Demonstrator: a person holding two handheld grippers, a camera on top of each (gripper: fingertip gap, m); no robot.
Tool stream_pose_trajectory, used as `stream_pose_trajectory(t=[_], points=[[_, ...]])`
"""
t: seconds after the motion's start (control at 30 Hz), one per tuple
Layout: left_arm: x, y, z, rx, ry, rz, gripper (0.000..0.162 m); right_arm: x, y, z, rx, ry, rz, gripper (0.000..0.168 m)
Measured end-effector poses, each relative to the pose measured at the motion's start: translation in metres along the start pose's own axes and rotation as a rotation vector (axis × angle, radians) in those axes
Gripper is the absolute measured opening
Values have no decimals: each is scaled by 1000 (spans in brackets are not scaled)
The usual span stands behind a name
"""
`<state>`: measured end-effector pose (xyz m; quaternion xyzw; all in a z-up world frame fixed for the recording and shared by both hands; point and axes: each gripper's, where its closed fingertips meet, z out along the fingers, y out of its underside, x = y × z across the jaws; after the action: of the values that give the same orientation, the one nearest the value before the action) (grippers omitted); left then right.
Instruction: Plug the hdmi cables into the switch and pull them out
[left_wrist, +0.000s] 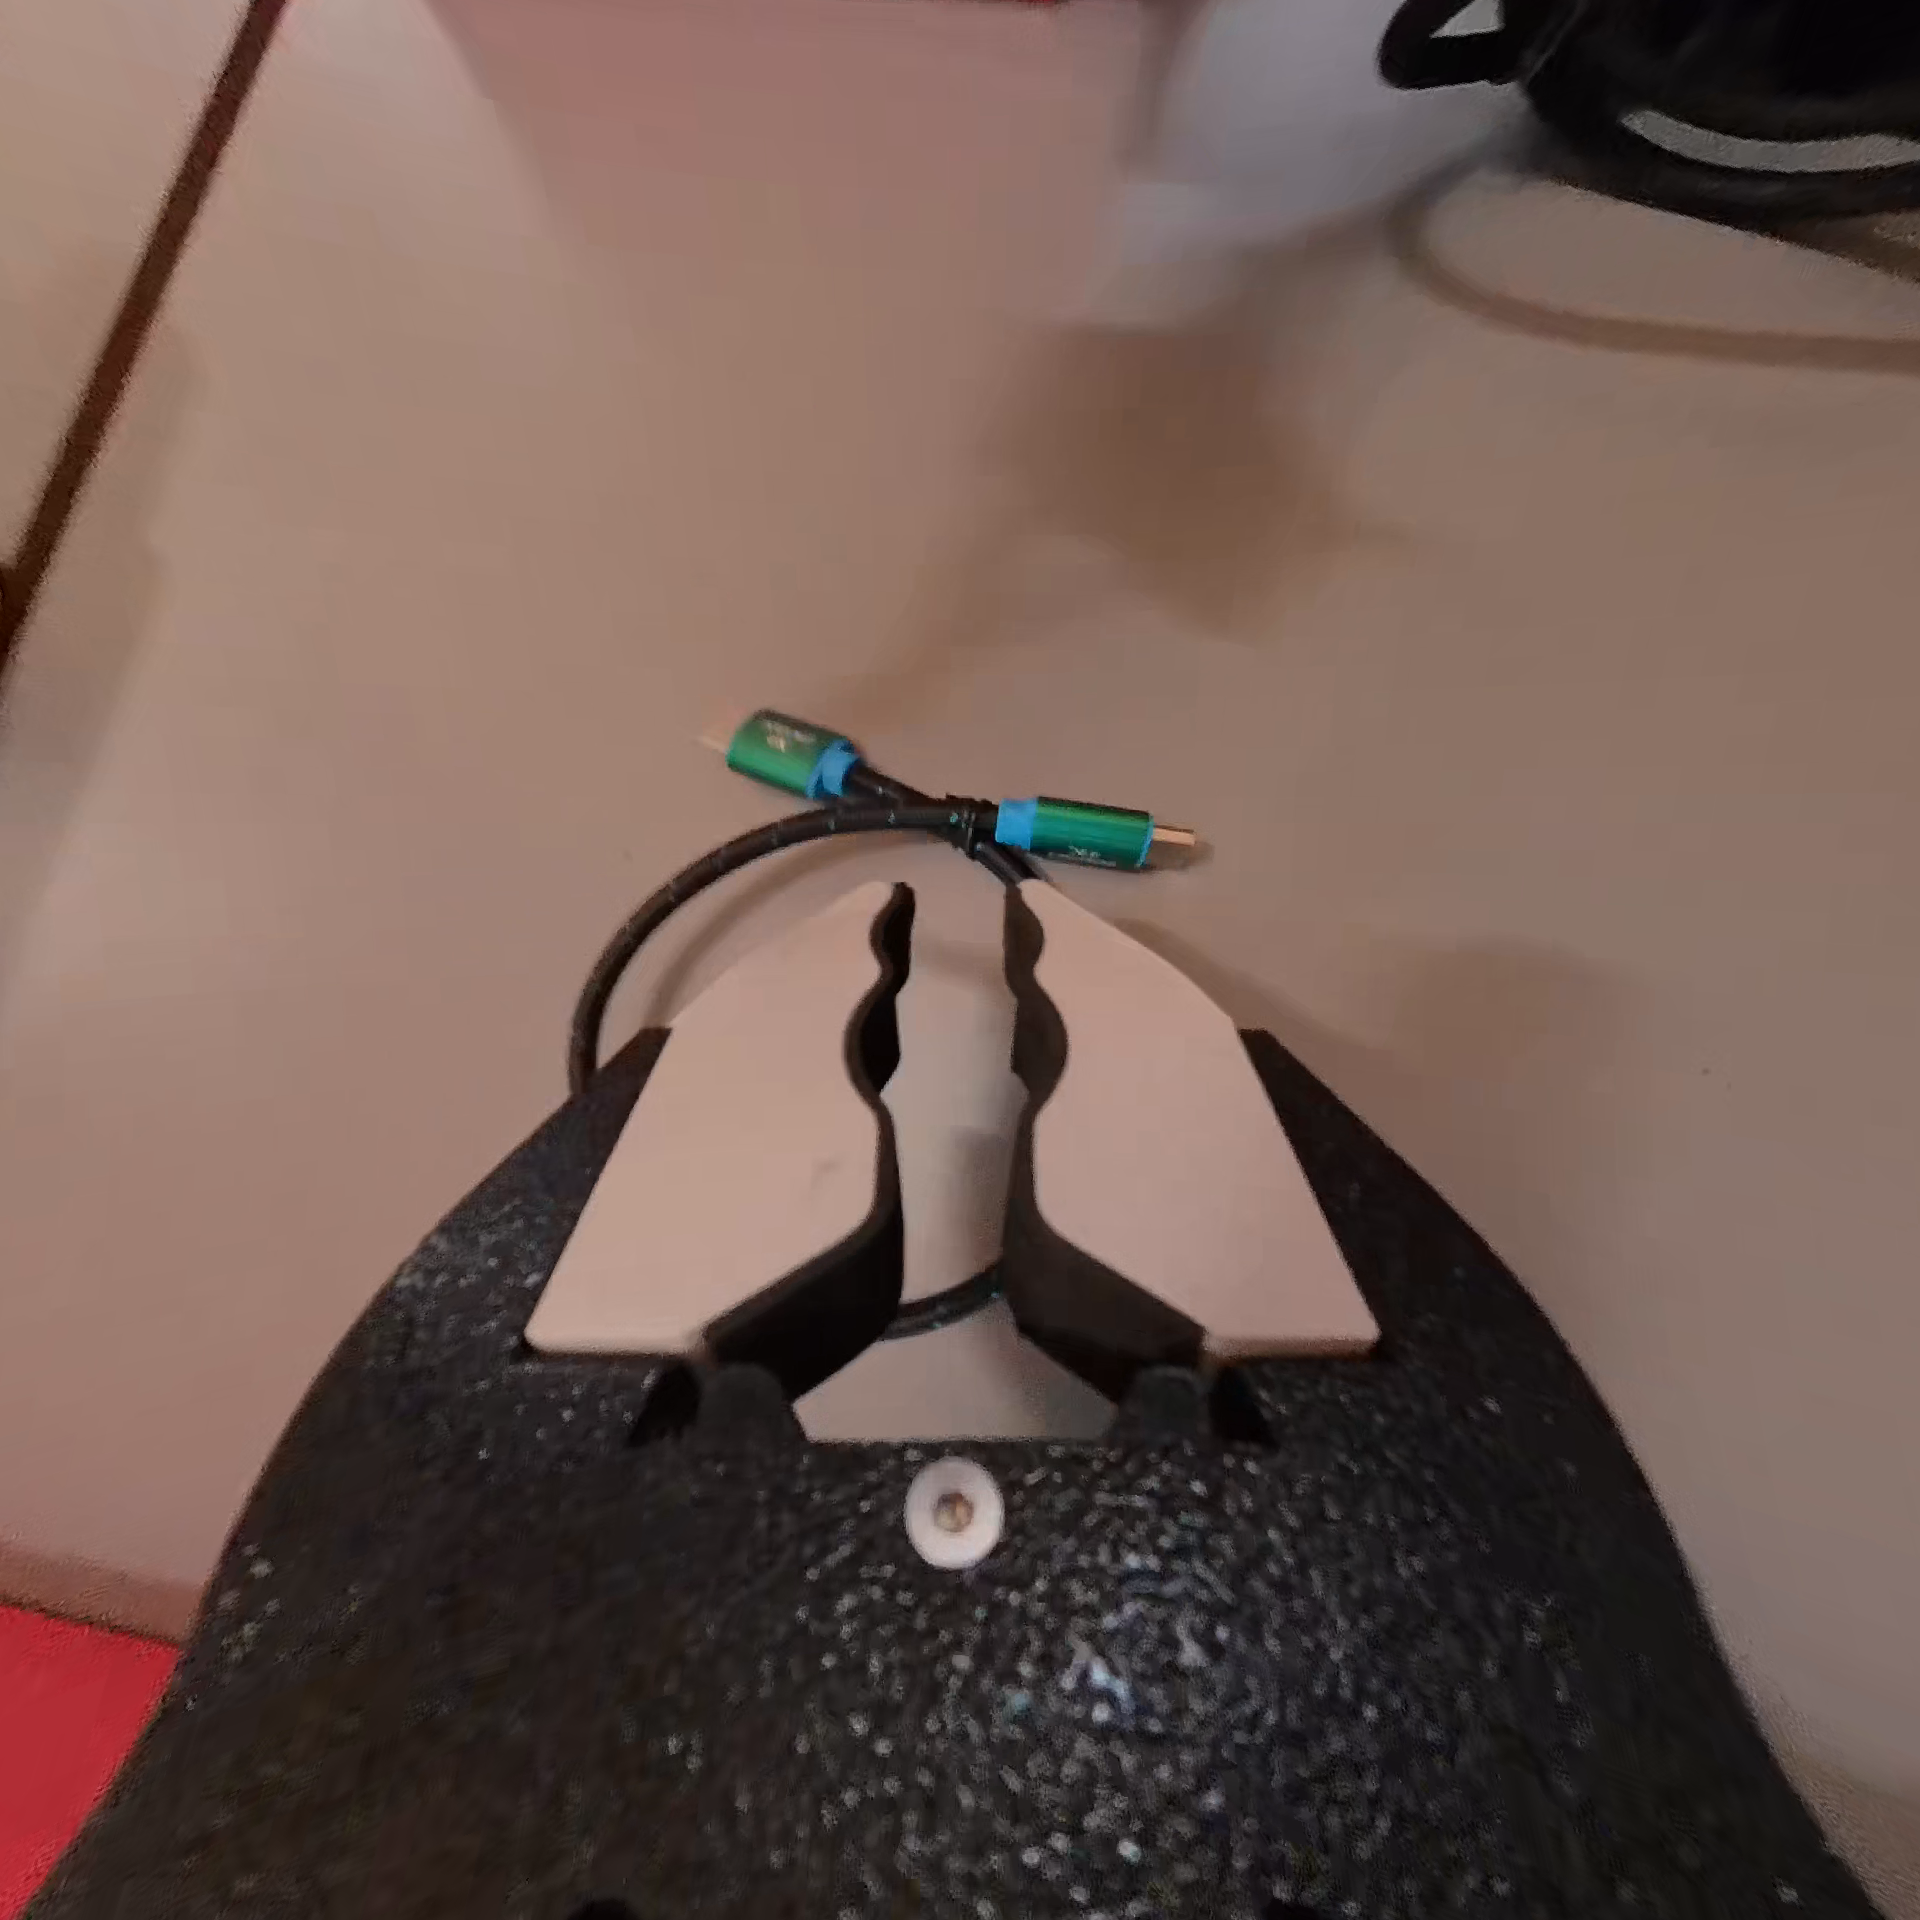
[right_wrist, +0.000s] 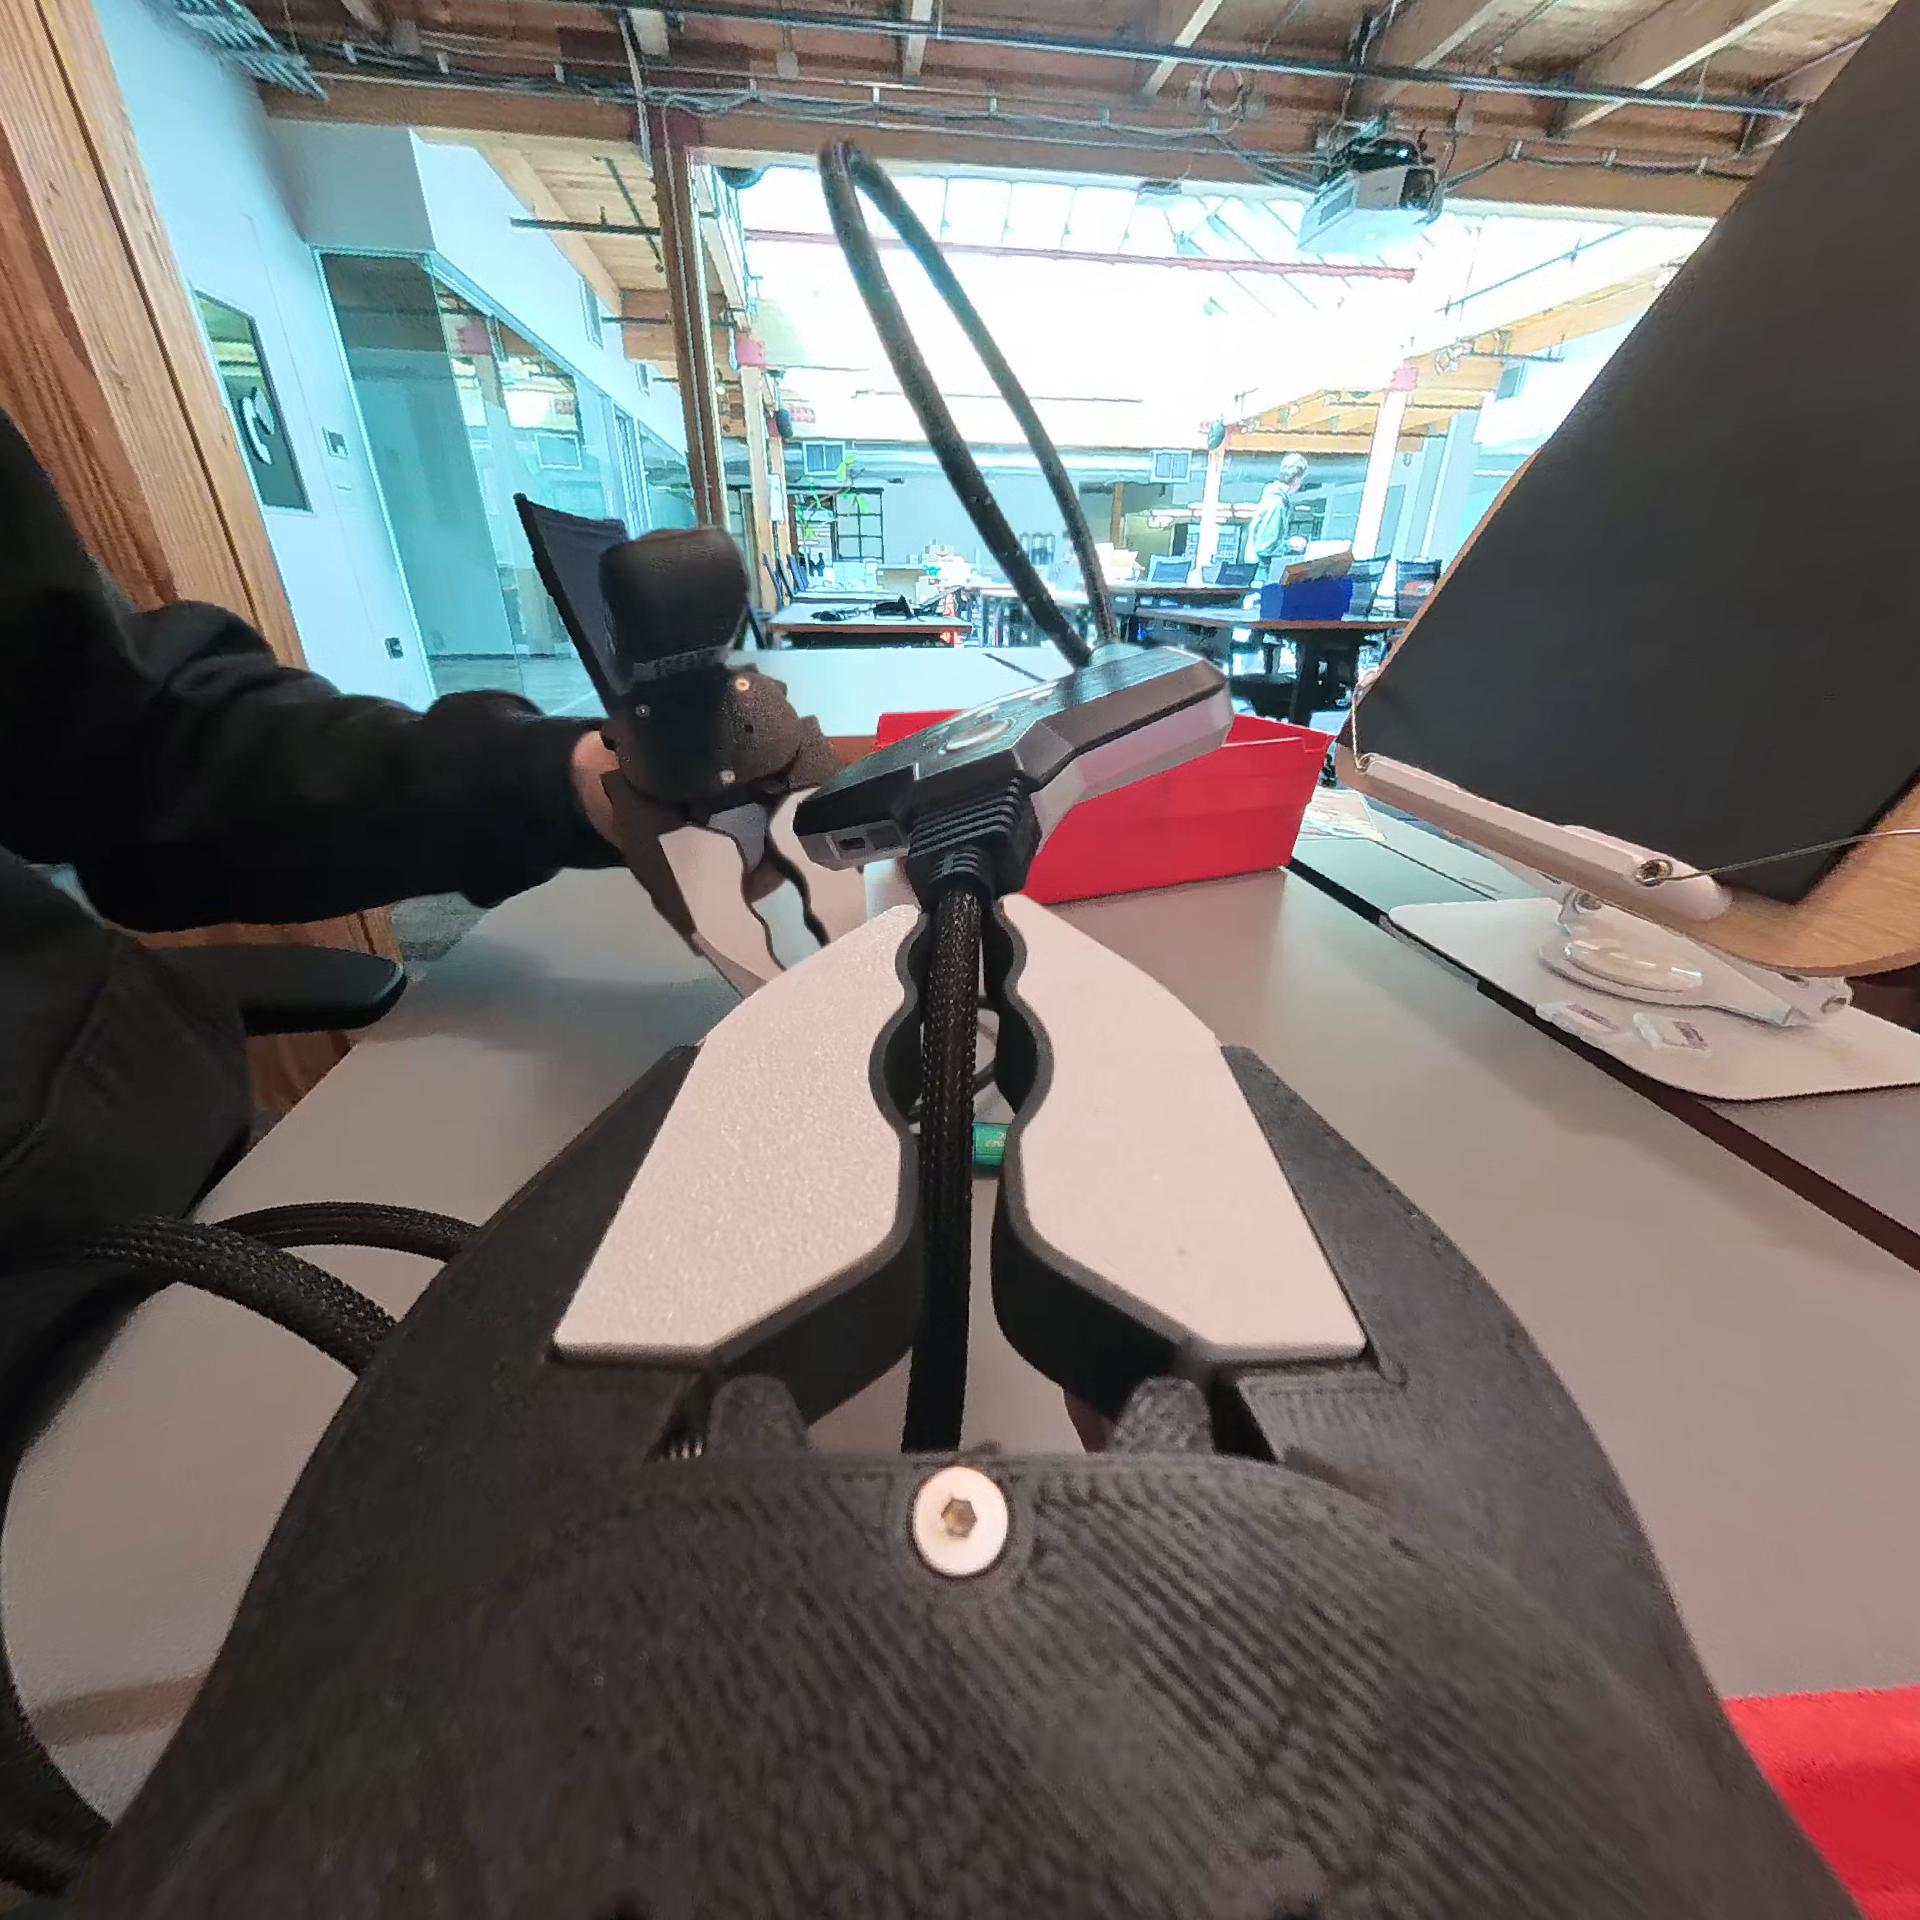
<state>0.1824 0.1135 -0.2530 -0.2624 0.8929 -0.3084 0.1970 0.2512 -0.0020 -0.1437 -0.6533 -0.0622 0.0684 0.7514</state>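
A short black HDMI cable (left_wrist: 665, 914) lies looped on the table, with a green plug (left_wrist: 784, 764) at the left and another green plug (left_wrist: 1081, 831) at the right. My left gripper (left_wrist: 956, 894) hovers just short of them, open and empty. In the right wrist view it (right_wrist: 758, 894) is held by a hand to the left of the switch. My right gripper (right_wrist: 961, 920) is shut on a black braided cable (right_wrist: 951, 1039). That cable's black plug (right_wrist: 971, 821) sits in the black and grey switch (right_wrist: 1049, 727), which is raised above the table. A second black cable (right_wrist: 935, 416) arcs up from the switch's far end.
A red bin (right_wrist: 1174, 821) stands behind the switch. A dark panel on a white stand (right_wrist: 1558, 873) is at the right. A black cable bundle (left_wrist: 1683, 94) lies at the far right. A red surface (left_wrist: 62, 1714) borders the near table edge.
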Motion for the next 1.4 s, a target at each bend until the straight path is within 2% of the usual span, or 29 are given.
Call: stream_pose_trajectory(t=[0.03, 0.23, 0.3, 0.43, 0.53, 0.63, 0.73, 0.8, 0.87, 0.93, 1.03, 1.1, 1.2, 1.3, 1.4], points=[[-2, -3, -1, 4, -5, 49, 22, 0, -1, 0, 6, -4, 0, 9], [4, -10, 16, -63, 10, 553, 29, -3, -3, 0, 7, -11, -13, 9], [0, -9, 26, -104, 26, 599, 33, -4, -5, -1, 15, -13, -15, 9], [7, 2, 43, -182, 167, 597, 33, -4, -6, -2, 25, -17, -13, 9], [11, 4, 50, -190, 240, 521, 31, -5, -7, -1, 25, -21, -15, 9], [5, 3, 52, -190, 220, 422, 26, -6, -7, -1, 29, -27, -17, 9], [3, 1, 48, -181, 230, 212, 23, -6, -8, -2, 34, -27, -17, 9], [5, -6, 39, -108, 266, 110, 22, -6, -10, -3, 39, -24, -17, 9], [8, -13, 29, -10, 296, 100, 19, -5, -10, -3, 42, -22, -17, 9], [12, -12, 23, 61, 280, 191, 19, -6, -10, -2, 38, -24, -20, 9], [27, 6, 19, 40, 321, 240, 21, -7, -9, -1, 30, -27, -24, 9], [27, 9, 12, 41, 325, 157, 36, -7, -9, -1, 29, -26, -24, 9], [13, -3, -2, 106, 259, -43, 34, -6, -8, -1, 32, -26, -19, 9], [-16, 17, -1, -97, 8, -318, 30, -6, -7, 0, 26, -26, -17, 9], [-8, 32, 4, -225, -22, -504, 35, -7, -5, 2, 16, -30, -17, 9]])
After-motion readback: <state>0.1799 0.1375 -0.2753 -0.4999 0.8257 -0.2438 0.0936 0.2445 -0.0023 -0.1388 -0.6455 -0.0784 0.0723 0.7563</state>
